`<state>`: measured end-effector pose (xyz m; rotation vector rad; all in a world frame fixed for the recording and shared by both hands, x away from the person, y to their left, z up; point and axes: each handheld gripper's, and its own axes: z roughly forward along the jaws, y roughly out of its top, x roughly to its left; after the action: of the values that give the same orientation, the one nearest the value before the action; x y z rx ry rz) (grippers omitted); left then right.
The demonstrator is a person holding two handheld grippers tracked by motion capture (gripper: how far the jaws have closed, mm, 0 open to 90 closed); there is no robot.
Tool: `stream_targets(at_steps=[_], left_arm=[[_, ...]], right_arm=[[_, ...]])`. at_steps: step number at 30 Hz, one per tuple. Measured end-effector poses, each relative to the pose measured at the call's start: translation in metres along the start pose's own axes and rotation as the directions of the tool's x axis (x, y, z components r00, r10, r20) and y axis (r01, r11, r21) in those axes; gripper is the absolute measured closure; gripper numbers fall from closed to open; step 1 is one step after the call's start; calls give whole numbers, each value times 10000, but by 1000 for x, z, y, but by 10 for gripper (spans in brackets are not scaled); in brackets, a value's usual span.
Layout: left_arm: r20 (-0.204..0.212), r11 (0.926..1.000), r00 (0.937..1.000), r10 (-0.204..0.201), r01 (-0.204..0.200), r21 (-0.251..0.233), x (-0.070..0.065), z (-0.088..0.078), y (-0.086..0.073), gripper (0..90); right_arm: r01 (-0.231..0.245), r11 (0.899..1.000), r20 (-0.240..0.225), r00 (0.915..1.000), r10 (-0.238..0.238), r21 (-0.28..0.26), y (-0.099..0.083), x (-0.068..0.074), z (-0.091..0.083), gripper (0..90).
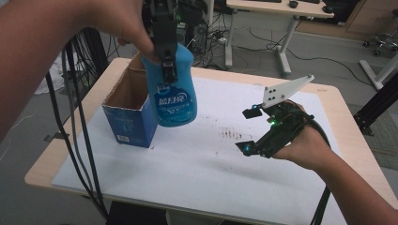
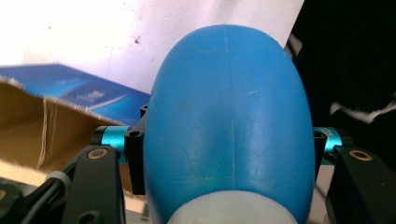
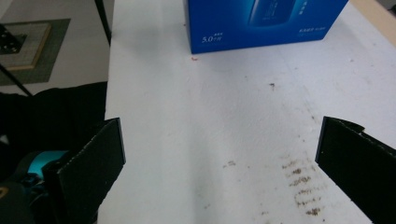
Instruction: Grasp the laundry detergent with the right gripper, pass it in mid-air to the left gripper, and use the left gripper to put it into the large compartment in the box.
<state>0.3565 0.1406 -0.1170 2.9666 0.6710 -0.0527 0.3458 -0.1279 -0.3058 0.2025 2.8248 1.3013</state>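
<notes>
Gripping a blue bottle (image 1: 171, 91), the left gripper (image 1: 165, 47) holds it in the air beside the open box (image 1: 129, 119). The right gripper (image 1: 249, 131) hangs over the white board (image 1: 197, 164), jaws wide apart and empty

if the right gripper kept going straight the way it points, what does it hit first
Probably the blue box. The right gripper, jaws wide open and empty, looks along the bare white sheet toward it, with nothing between; depth is hard to judge.
</notes>
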Motion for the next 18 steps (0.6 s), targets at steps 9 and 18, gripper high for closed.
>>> stream_targets(at_steps=[9, 18], left_arm=[[-423, 9454, 9449, -3246, 3226, -474, 29, -32, -29, 392], [-807, 7913, 7881, -6102, 6113, -134, 63, -30, -58, 392]], right_arm=[[298, 9952, 40, 9995, -303, 935, 3, -2, -8, 8], [253, 9926, 203, 9994, -279, 1189, 3, -6, -9, 9]])
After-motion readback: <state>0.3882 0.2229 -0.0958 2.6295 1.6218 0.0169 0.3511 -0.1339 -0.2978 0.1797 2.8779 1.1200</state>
